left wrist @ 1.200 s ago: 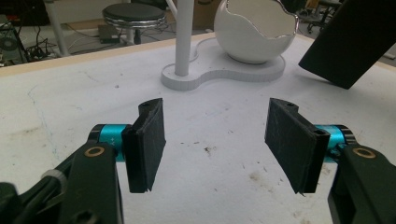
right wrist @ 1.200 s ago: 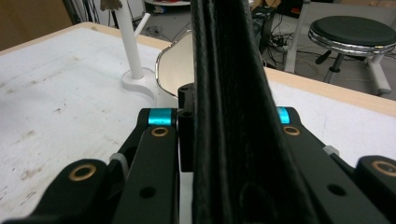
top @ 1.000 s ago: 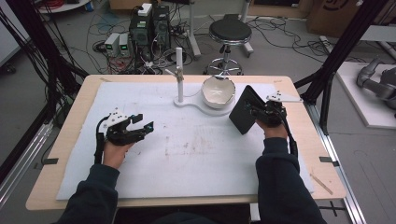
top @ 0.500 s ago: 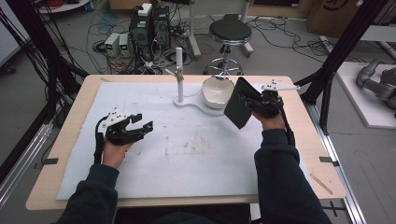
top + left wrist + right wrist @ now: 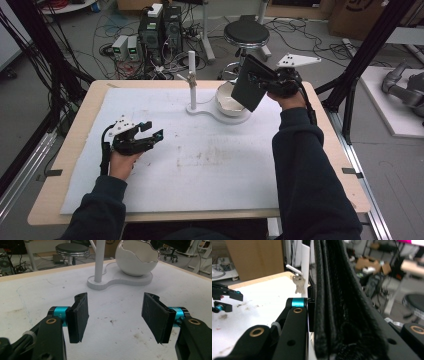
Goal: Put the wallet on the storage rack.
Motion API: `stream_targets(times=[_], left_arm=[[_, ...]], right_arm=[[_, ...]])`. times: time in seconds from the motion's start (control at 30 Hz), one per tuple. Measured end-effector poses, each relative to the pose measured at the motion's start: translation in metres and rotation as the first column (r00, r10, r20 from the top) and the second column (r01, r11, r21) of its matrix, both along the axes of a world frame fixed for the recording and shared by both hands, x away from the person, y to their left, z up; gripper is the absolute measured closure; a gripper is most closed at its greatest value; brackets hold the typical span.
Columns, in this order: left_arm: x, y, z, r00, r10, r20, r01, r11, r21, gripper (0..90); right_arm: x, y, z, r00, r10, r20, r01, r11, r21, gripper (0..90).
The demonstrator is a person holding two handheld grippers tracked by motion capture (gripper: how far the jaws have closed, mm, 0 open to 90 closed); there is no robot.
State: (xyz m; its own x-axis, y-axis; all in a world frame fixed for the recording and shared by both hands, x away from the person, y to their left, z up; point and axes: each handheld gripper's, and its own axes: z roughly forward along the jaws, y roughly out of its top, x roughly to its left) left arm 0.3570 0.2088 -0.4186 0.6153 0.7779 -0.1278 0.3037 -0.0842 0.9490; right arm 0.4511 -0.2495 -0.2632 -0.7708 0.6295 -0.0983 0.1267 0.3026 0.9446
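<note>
Wallet (image 5: 251,84), black and folded, hangs tilted above the white egg-shaped bowl (image 5: 227,101), pinched between the jaws of the right gripper (image 5: 272,82), which is raised off the surface (image 5: 210,165). Keys (image 5: 298,284) dangle from the white stand (image 5: 191,80). The left gripper (image 5: 150,136) rests low, its jaws spread with nothing between them.

High view looks down over the table (image 5: 150,200); both gripper views sit low, sharing the white stand (image 5: 100,262).
</note>
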Motion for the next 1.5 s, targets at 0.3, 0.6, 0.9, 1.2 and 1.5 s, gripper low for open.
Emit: stream_targets(times=[0.3, 0.6, 0.9, 1.2, 1.5], left_arm=[[-0.001, 0.003, 0.0, 1.0, 0.005, 0.0, -0.005, 1.0, 0.005, 38.2], [-0.002, 0.006, -0.001, 0.9999, 0.012, -0.002, -0.012, 0.9999, 0.004, 38.2], [-0.003, 0.008, -0.001, 0.9999, 0.017, -0.002, -0.017, 0.9999, 0.002, 38.2], [-0.003, 0.01, 0.0, 0.9998, 0.021, 0.002, -0.021, 0.9998, 0.0, 38.2], [-0.004, 0.009, 0.0, 0.9998, 0.021, 0.0, -0.021, 0.9998, -0.003, 38.2]], right_arm=[[0.03, 0.014, -0.007, 0.9933, 0.089, 0.074, -0.084, 0.9941, -0.069, 74.6], [0.055, 0.034, -0.034, 0.9956, 0.087, 0.035, -0.082, 0.9881, -0.13, 74.5], [0.06, 0.049, -0.056, 0.9972, 0.074, 0.007, -0.07, 0.9645, -0.255, 73.9], [0.053, 0.05, -0.055, 0.9963, 0.072, -0.046, -0.079, 0.9844, -0.157, 62.9], [0.043, 0.039, -0.05, 0.996, 0.08, -0.039, -0.084, 0.9892, -0.12, 66.7]])
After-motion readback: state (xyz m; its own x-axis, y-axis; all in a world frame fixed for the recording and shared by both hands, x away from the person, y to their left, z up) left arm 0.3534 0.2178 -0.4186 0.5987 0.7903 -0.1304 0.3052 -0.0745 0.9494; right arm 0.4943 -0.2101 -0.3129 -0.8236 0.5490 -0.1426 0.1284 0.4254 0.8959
